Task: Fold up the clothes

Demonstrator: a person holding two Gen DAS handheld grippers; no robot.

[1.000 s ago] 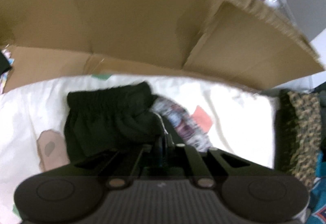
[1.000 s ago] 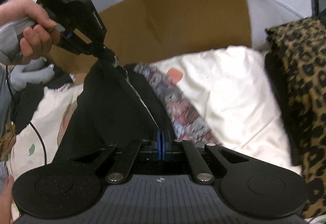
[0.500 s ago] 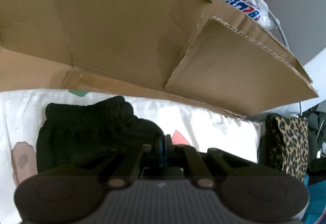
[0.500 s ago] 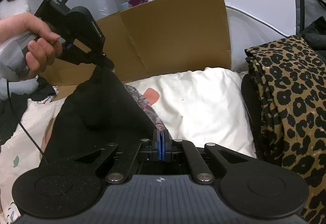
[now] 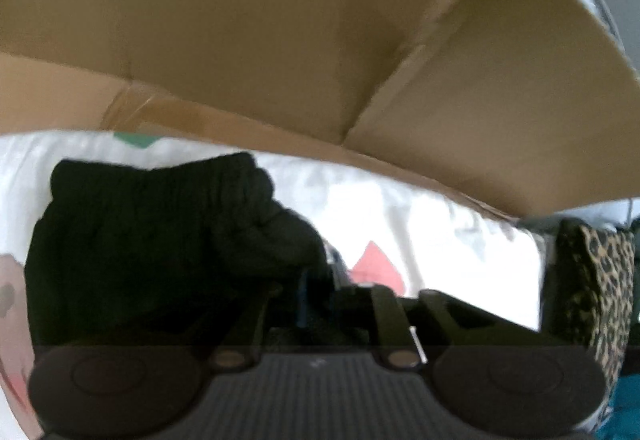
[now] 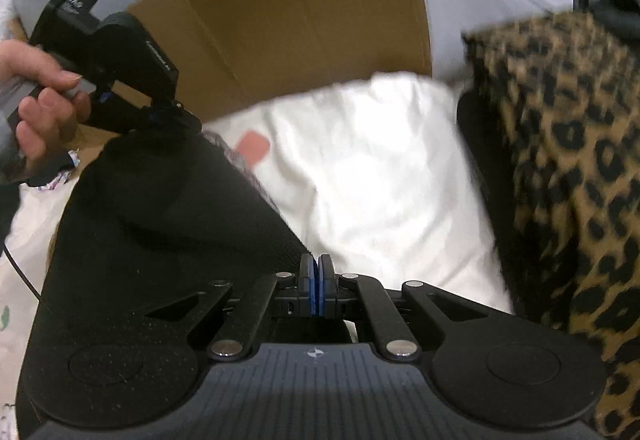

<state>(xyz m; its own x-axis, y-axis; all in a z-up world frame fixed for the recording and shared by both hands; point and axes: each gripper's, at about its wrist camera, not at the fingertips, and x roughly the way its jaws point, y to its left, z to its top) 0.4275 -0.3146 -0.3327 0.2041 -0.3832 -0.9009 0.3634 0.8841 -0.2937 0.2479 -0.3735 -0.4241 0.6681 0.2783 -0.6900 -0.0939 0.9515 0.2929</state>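
My right gripper (image 6: pixel 316 282) has its blue pads pressed flat together, and the near edge of the black shorts (image 6: pixel 168 207) runs right up to the fingertips; the cloth seems pinched between them, though the pads hide the actual bite. From this camera I see my left gripper (image 6: pixel 170 115) up and to the left, held in a bare hand (image 6: pixel 38 107), its tip buried in the far corner of the same shorts, so the garment hangs stretched between the two tools above the white bedding (image 6: pixel 372 175). A patterned lining or second fabric (image 6: pixel 236 159) peeks along the right edge of the black cloth, beside a pink patch (image 6: pixel 252 145) printed on the sheet.

Through the left wrist camera the picture is blurred. The left gripper (image 5: pixel 316 292) looks nearly closed, with black cloth bunched right at its tips, so I take it as clamped on the shorts (image 5: pixel 152 240); the gathered waistband shows at the far side, lying on the bedding (image 5: pixel 440 240). A brown cardboard box (image 5: pixel 280 23) stands open just behind the bedding and fills the upper view.

A leopard-print garment (image 6: pixel 560 159) is draped at the right, beside the bedding and clear of the shorts. A thin black cable (image 6: pixel 18 272) trails at the left edge.
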